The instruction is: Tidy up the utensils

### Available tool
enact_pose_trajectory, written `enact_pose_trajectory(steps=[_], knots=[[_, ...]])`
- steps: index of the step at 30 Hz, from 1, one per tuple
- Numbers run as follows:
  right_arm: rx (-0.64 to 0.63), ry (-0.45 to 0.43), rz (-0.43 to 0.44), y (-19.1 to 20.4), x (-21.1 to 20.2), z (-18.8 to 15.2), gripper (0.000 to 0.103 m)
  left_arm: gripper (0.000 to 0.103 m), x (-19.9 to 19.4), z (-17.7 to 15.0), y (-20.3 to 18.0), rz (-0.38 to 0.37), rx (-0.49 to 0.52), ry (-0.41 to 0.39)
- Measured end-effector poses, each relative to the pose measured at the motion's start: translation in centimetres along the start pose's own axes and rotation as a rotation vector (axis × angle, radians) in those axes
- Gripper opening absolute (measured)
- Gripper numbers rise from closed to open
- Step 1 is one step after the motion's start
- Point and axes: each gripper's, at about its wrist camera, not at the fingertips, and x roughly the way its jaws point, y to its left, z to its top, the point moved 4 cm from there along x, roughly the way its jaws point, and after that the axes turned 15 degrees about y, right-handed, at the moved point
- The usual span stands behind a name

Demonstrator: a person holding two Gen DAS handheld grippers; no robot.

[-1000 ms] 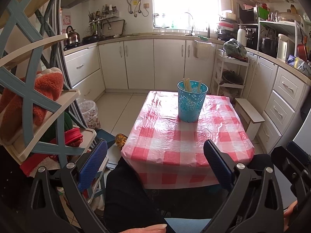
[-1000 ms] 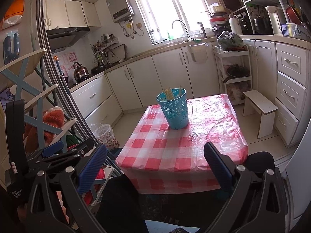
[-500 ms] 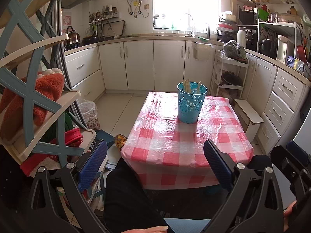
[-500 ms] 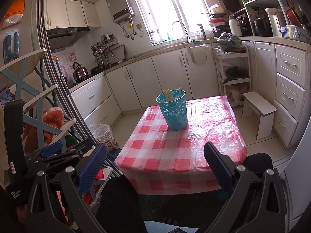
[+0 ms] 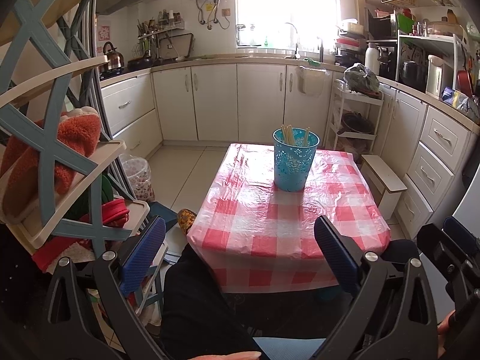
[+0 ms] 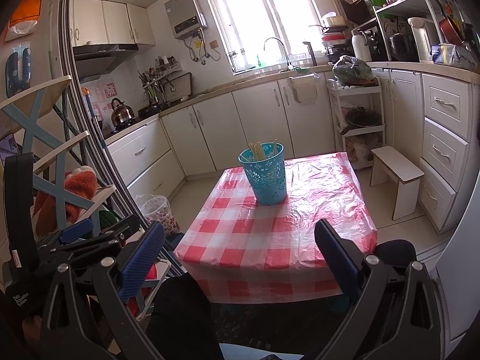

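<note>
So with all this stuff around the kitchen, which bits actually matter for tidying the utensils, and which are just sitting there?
Part of the job:
- blue holder on the checked table
- chopsticks standing in it
- left gripper and right gripper, both open and empty

Just lying about:
- kettle on the stove
- white stool beside the table
- orange slipper on the rack
- bin on the floor

It was a home kitchen; white base cabinets [image 5: 216,102] ran along the 12 o'clock wall under a bright window [image 5: 285,6]; a steel kettle [image 5: 112,55] sat at 10 o'clock; a curved tap [image 6: 277,51] rose by the sink.
</note>
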Motion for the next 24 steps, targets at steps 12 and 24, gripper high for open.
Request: enact_pose_trajectory(steps=[12,24], knots=[[0.004,0.004,-0.009,-0.05,0.17,-0.08,0.096,0.095,0.04,-0.10,-0.25,-0.002,0.005,-0.001],[0.004,-0.005,-0.016,-0.27,0.03,-0.18,0.096,0.095,0.15,-0.23,-0.21,-0.004,0.000,-0.003]])
